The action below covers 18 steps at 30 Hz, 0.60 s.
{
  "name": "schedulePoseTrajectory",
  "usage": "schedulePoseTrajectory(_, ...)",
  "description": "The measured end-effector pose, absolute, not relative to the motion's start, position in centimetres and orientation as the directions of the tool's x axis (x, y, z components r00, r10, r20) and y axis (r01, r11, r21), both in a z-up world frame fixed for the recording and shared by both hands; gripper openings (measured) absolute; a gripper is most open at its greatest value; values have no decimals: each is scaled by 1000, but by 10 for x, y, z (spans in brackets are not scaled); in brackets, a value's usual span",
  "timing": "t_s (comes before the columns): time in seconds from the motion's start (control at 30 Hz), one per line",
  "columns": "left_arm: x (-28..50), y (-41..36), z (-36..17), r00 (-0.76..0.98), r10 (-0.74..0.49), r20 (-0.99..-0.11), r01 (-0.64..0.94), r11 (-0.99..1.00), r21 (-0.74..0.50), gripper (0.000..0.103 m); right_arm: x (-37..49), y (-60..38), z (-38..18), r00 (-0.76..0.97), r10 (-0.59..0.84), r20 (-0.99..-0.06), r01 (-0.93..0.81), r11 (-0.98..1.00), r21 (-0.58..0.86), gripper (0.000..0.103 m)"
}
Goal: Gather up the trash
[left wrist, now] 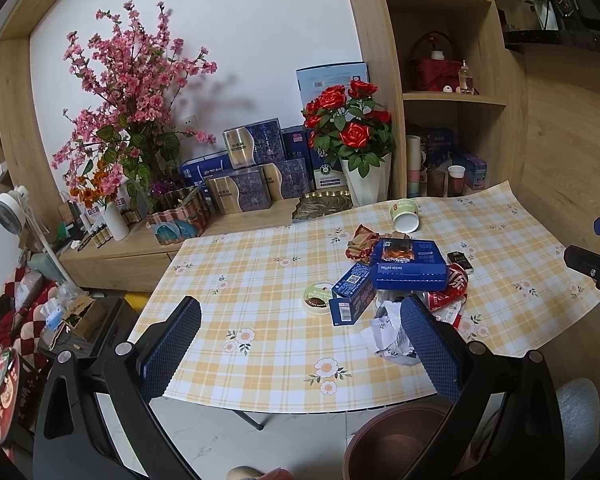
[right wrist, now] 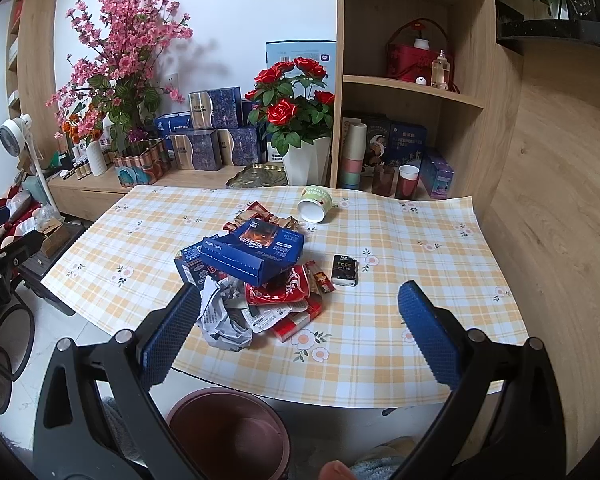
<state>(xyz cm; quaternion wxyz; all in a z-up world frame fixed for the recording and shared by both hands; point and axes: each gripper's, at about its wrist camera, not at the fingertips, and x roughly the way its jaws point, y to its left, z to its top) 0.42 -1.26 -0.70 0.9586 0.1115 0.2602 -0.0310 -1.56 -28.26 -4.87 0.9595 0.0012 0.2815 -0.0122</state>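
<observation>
Start of collecting: trash pile (right wrist: 256,280) sits mid tabletop (right wrist: 420,320), nothing picked yet. Left gripper (left wrist: 300,344) & right gripper (right wrist: 300,332) both spread wide, empty, hovering at near edge. Bin (right wrist: 228,428) on floor below near edge, betw. grippers. Next: likely reach fwd, pinch crumpled paper (right wrist: 224,320) nearest edge. Cup (right wrist: 316,204) far side, alone. Open room right of pile; black pack (right wrist: 345,271) just right.

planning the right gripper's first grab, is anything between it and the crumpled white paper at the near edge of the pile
Nothing visible does. The right gripper is open and the crumpled white paper lies at the pile's near edge by its left finger, nothing in front. The bin sits below the table edge.
</observation>
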Motion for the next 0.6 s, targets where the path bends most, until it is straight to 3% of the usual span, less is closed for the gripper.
schedulePoseTrajectory(0.6, 6, -20, -9, 860, -3, -509, 117, 974, 193, 98, -19, -283, -45, 837, -32, -547, 28, 999, -15, 97)
